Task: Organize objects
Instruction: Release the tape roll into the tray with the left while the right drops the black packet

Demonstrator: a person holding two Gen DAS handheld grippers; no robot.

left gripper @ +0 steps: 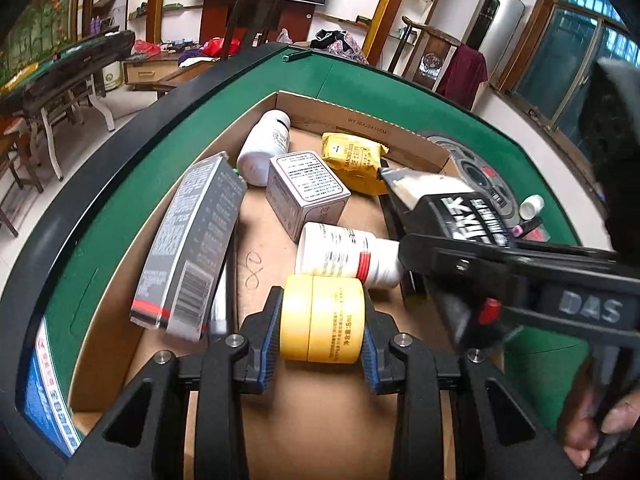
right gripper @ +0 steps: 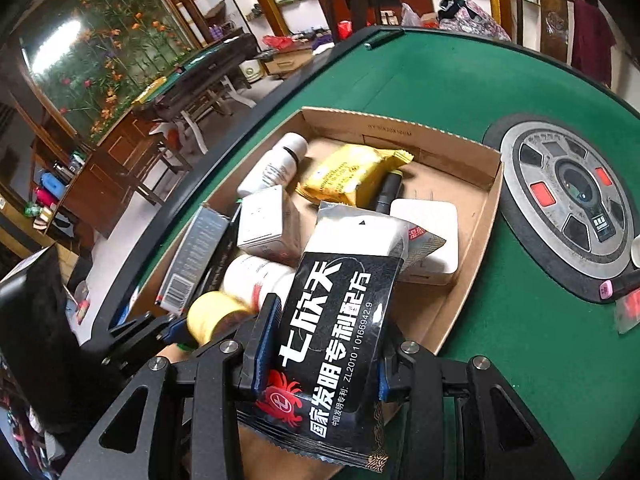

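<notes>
A cardboard tray (left gripper: 360,122) sits on the green table (left gripper: 224,96) and holds several items. My left gripper (left gripper: 322,330) is shut on a small yellow jar (left gripper: 322,326), low over the tray's near end. My right gripper (right gripper: 320,344) is shut on a black sachet with white lettering (right gripper: 340,312), held above the tray; the sachet also shows in the left wrist view (left gripper: 452,208). In the tray lie two white bottles (left gripper: 344,254) (left gripper: 266,146), a grey box (left gripper: 188,244), a white carton (left gripper: 306,192) and a yellow packet (left gripper: 356,160).
A round grey dial plate (right gripper: 568,200) is set in the table right of the tray (right gripper: 476,208). A small white bottle (left gripper: 530,206) and a pink-capped item (right gripper: 606,288) lie by it. A flat white box (right gripper: 432,240) and a black marker (right gripper: 388,190) are in the tray. Chairs stand beyond the table.
</notes>
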